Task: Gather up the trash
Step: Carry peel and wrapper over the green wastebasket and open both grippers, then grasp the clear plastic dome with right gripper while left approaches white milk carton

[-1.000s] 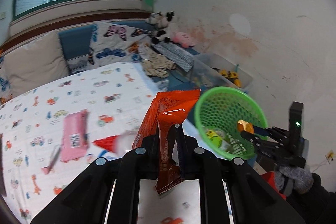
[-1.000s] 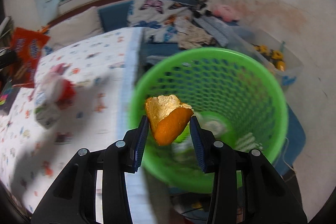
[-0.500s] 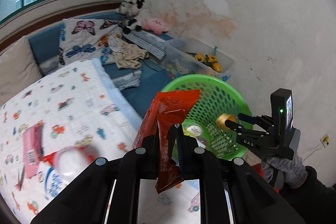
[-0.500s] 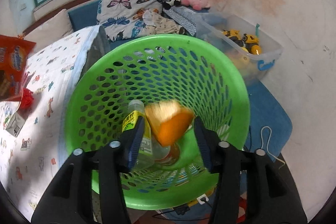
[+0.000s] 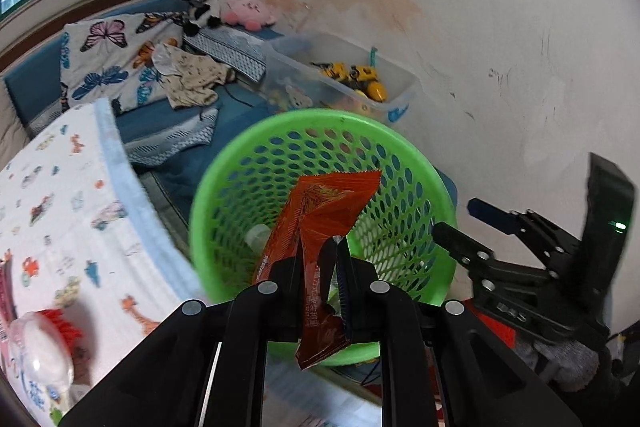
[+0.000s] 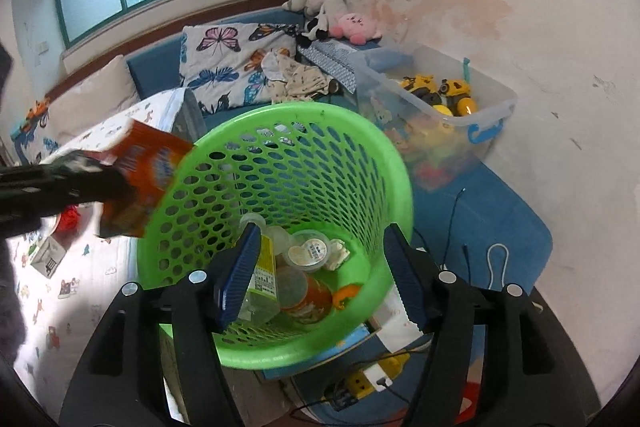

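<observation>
- Left wrist view: our left tool [image 5: 320,259] is clamped on an orange snack wrapper [image 5: 320,227], jaws nearly together with the foil pinched between the pads. The wrapper stands upright over the near rim of the green basket [image 5: 416,163], its top edge against the mesh wall. The basket sits just off the bed's edge, the bed [image 5: 60,195] with its printed sheet lying to the left. Our right tool [image 5: 460,223] reaches in from the right beside the basket rim, held by a gloved hand [image 5: 560,359], with nothing between its fingers.
- Right wrist view: our right tool [image 6: 320,275] hangs over the basket [image 6: 400,163] mouth, its jaws opening with nothing between them. On the basket floor below lie an orange peel [image 6: 346,295], a clear bottle [image 6: 264,279] and a lidded cup [image 6: 310,251]. At the left rim, our left tool [image 6: 100,183] carries the wrapper [image 6: 140,179], blurred, touching the basket's edge.
</observation>
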`<state>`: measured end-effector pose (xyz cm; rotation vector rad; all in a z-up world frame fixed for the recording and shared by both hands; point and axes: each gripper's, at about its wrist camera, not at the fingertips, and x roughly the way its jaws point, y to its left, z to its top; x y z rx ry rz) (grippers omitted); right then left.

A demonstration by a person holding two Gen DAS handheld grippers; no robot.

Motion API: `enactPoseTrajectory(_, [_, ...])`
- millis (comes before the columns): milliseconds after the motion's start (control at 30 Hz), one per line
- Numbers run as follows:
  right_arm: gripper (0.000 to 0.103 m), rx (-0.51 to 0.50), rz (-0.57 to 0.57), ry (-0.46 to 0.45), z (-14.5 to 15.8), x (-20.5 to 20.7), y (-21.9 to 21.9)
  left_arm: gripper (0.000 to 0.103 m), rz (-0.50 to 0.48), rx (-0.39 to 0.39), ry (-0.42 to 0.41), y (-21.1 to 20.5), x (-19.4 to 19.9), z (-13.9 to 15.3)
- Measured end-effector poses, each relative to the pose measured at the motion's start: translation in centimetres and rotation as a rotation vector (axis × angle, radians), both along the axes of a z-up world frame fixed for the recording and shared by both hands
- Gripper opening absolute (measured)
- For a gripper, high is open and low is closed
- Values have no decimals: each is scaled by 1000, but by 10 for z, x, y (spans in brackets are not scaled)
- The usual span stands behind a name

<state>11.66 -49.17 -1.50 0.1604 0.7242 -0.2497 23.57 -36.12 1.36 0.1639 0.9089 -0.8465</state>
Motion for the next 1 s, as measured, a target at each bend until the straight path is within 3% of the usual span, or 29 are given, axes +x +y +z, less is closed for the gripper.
enactPoseTrajectory(233, [66, 31, -32, -20, 2, -17, -10, 15, -26, -8, 71, -31, 4, -15])
enactPoseTrajectory(267, [66, 32, -37, -21, 2, -19, -10, 21, -29, -9, 78, -34, 5, -17])
enactPoseTrajectory(367, [66, 37, -45, -24, 2, -23, -12, 62, -23, -23, 88, -37, 4, -19])
enactPoseTrajectory(600, [67, 47, -45, -38, 5, -31, -10, 62, 12, -27, 66, -20, 0, -18])
enactPoseTrajectory(1000, [74, 46, 69, -70, 17, -30, 36, 63, 234, 0, -34, 81, -16, 1])
